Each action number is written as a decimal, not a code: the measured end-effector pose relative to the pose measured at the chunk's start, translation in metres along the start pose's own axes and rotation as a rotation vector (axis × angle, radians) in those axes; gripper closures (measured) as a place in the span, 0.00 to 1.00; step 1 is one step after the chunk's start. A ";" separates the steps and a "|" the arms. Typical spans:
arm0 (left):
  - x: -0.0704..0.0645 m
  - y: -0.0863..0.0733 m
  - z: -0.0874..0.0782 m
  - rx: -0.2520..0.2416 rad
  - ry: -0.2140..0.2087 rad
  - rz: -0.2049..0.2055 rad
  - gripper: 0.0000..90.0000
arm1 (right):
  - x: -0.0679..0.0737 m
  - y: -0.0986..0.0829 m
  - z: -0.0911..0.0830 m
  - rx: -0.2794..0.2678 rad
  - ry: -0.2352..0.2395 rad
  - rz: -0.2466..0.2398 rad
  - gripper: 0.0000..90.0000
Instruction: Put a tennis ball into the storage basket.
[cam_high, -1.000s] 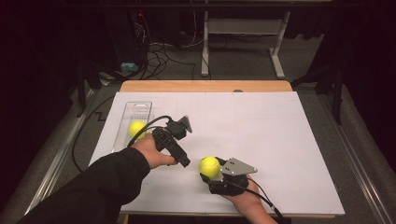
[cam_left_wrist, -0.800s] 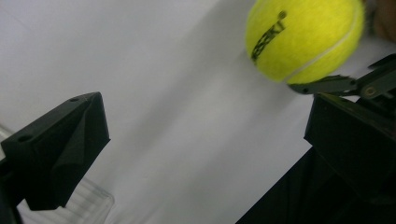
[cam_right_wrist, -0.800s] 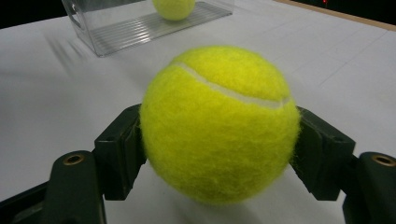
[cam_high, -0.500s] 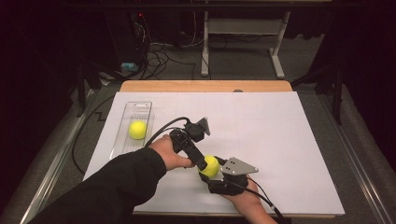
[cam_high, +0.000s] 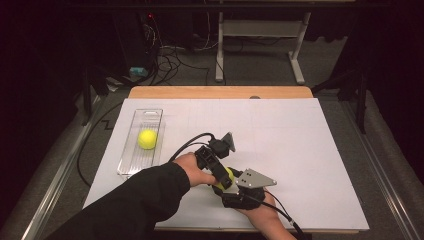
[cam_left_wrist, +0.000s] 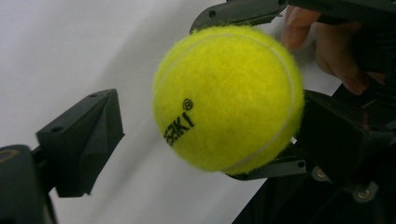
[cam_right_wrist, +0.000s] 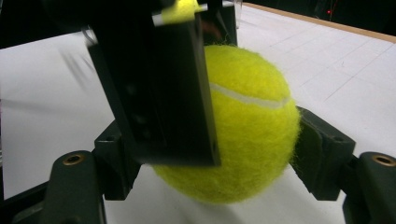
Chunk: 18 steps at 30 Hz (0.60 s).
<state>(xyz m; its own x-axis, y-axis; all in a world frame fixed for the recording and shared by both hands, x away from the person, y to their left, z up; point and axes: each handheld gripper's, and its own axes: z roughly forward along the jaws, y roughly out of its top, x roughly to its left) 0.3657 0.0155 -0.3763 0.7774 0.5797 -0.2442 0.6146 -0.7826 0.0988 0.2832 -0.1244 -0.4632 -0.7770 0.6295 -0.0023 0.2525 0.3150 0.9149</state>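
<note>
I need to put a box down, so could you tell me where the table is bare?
The white sheet is bare right of the grippers and behind them to the wooden edge. It is crowded at front centre, round the held ball, and along the tray at left.

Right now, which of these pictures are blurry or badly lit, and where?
High view: the white table is bright, the room behind dark. Left gripper view: the tennis ball is sharp, its black print readable. Right gripper view: the left gripper's jaw in front of the ball is blurred and dim.
</note>
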 end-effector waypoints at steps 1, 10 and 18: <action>0.001 0.000 0.001 0.002 -0.008 0.009 0.15 | 0.000 0.000 0.000 0.002 0.000 0.003 0.31; 0.000 0.002 0.007 0.011 -0.039 0.015 0.29 | 0.000 0.000 0.001 0.008 -0.004 0.004 0.31; -0.001 0.002 0.006 0.017 -0.023 0.014 0.29 | 0.000 -0.001 0.002 0.001 -0.001 0.009 0.29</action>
<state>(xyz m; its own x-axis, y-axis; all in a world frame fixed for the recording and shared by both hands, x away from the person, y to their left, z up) 0.3653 0.0118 -0.3815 0.7824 0.5638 -0.2646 0.6015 -0.7942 0.0861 0.2845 -0.1231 -0.4647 -0.7742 0.6329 0.0052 0.2597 0.3101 0.9145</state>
